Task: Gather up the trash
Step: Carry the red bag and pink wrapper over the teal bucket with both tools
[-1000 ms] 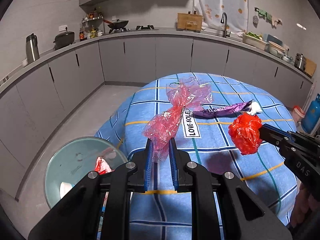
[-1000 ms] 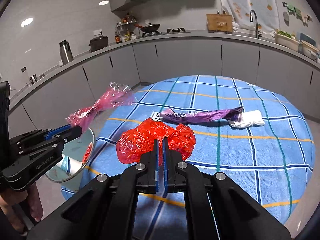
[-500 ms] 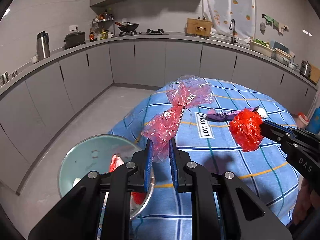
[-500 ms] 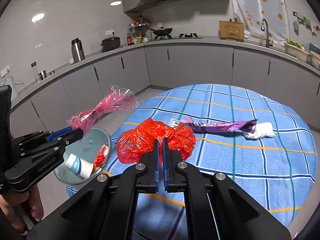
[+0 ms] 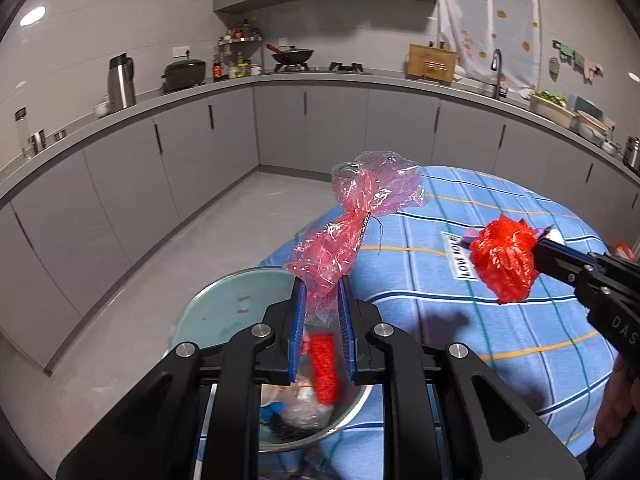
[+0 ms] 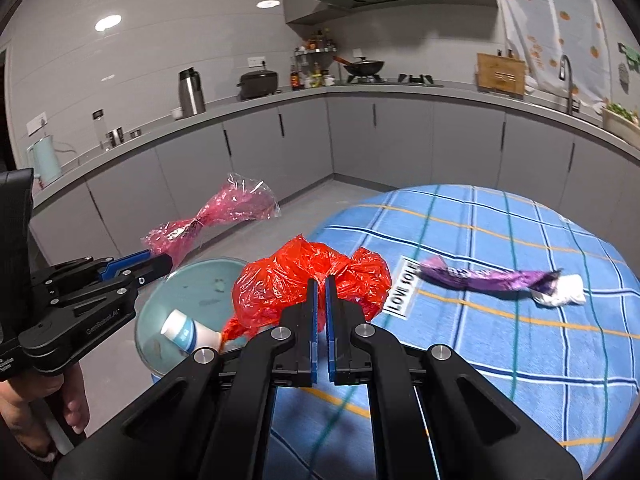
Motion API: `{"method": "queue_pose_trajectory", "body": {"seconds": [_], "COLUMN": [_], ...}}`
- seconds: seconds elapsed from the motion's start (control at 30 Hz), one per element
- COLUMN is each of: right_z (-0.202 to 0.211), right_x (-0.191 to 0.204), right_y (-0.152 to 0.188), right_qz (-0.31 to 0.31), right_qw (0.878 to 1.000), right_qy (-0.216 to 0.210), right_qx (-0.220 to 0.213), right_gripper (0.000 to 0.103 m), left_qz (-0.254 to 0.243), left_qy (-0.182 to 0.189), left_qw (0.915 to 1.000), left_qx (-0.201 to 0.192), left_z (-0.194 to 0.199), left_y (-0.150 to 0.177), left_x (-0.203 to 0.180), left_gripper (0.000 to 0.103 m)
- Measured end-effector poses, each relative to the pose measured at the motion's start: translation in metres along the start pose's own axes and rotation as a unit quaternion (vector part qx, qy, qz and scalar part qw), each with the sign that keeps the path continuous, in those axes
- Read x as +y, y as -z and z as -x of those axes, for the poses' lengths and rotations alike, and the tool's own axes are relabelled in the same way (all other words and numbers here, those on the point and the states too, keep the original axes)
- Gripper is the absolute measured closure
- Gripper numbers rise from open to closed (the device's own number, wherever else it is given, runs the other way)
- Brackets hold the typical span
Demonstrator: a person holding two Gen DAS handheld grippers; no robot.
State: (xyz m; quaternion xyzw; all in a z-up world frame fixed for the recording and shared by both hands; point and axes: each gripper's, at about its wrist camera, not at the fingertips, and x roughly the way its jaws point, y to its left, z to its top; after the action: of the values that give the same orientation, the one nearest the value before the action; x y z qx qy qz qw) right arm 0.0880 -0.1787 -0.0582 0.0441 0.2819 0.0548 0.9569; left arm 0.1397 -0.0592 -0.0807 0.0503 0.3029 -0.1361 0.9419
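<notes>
**Grippers holding two pieces of plastic trash over a bin beside a table**

Kitchen scene with grey cabinets curving around the room. The left gripper (image 5: 322, 292) is pinching the lower end of a crumpled pink cellophane wrapper (image 5: 360, 220) between its blue fingers (image 5: 298, 320), which are sitting a little apart around the thin plastic. The wrapper is sticking up and forward, twisted at its middle. Directly below this gripper, a round bin (image 5: 224, 300) with a pale teal inside is standing on the floor just beside the table; a red packet (image 5: 324, 360) and a paper cup (image 6: 184, 330) are lying inside it.

The right gripper (image 6: 320, 284) is clamping a bunched red plastic bag (image 6: 304, 280), its fingers nearly pressed together on the material. The bag is hanging in the air near the table's edge, close to the bin.

On the round table, covered with a blue checked cloth (image 6: 500, 340), a purple wrapper (image 6: 484, 278) is lying with a white crumpled tissue (image 6: 560, 294) touching its far end.
</notes>
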Motion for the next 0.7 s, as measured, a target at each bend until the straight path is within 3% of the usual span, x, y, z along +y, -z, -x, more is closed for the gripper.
{"method": "queue_pose_trajectory", "body": {"seconds": [0.7], "right_z": [-0.041], "right_x": [0.071], "right_y": [-0.02], "right_qz": [0.045], "right_qw": [0.995], "right_qy": [-0.089], "right_qx": [0.008], "right_gripper": [0.099], "left_qz": [0.051], "left_qy": [-0.071], "left_qw": [0.996], "left_qx": [0.018], "left_z": [-0.001], "left_y": [0.013], "left_x": [0.068], "left_gripper": [0.086]}}
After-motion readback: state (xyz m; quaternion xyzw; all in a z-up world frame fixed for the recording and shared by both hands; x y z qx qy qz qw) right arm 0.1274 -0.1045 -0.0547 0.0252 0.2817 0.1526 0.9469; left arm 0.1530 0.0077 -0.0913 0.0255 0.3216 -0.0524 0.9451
